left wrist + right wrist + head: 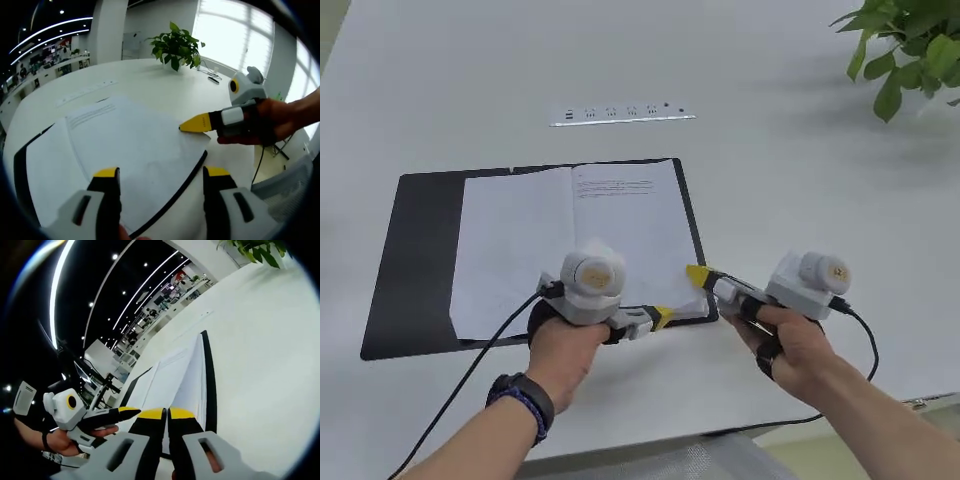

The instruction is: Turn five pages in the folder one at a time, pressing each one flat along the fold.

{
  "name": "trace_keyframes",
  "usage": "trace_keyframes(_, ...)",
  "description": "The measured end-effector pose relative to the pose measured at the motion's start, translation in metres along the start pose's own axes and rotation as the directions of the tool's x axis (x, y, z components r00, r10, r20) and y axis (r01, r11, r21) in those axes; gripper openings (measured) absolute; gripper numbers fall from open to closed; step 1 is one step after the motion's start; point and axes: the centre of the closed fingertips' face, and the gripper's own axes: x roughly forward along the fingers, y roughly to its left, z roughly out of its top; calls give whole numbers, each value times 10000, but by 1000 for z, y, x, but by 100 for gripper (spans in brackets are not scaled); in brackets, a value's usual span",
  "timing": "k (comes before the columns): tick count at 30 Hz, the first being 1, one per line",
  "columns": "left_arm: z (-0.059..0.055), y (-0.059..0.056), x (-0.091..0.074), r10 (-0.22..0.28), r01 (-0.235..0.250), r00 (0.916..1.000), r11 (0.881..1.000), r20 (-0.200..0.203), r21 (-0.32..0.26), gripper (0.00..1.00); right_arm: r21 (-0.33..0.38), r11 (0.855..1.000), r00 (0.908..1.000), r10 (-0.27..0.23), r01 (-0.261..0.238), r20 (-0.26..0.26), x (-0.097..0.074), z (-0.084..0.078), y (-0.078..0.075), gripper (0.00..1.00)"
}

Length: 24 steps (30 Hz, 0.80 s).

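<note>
Left gripper (pixel 162 172) fingers gape wide; right gripper (pixel 167 413) fingers (both hand-held) meet.

Open table (pixel 770 180) lies all round the folder (pixel 420 250) (lying flat); a plant (pixel 905 50) crowds the far right corner.

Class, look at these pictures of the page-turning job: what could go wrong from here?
1. The right gripper is shut with its tip at the right page, on the outer edge; it could slip off or crease that edge.
2. The left gripper is open over the near corner of the folder; if nothing pins it, lifting might drag it across the table.
</note>
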Motion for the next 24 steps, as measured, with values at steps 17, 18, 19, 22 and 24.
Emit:
trace_keyframes(17, -2, 22, -44, 684, -682, 9966, 9977, 449, -59, 68, -45, 9986, 9969, 527, -525, 580, 16, 14, 39, 0)
trace_keyframes(18, -2, 24, -46, 716, -713, 9963, 9974, 469, -76, 68, -42, 9984, 9966, 557, -556, 602, 17, 14, 42, 0)
trace_keyframes(19, -2, 25, -48, 743, -740, 9960, 9972, 490, -85, 68, -39, 9983, 9964, 585, -584, 614, 18, 14, 45, 0)
trace_keyframes(22, -2, 30, -55, 869, -860, 9945, 9961, 576, -173, 68, -81, 9976, 9955, 695, -691, 640, 23, 14, 54, 0)
trace_keyframes(24, -2, 33, -60, 941, -932, 9935, 9955, 634, -177, 68, -90, 9971, 9951, 760, -756, 633, 25, 14, 59, 0)
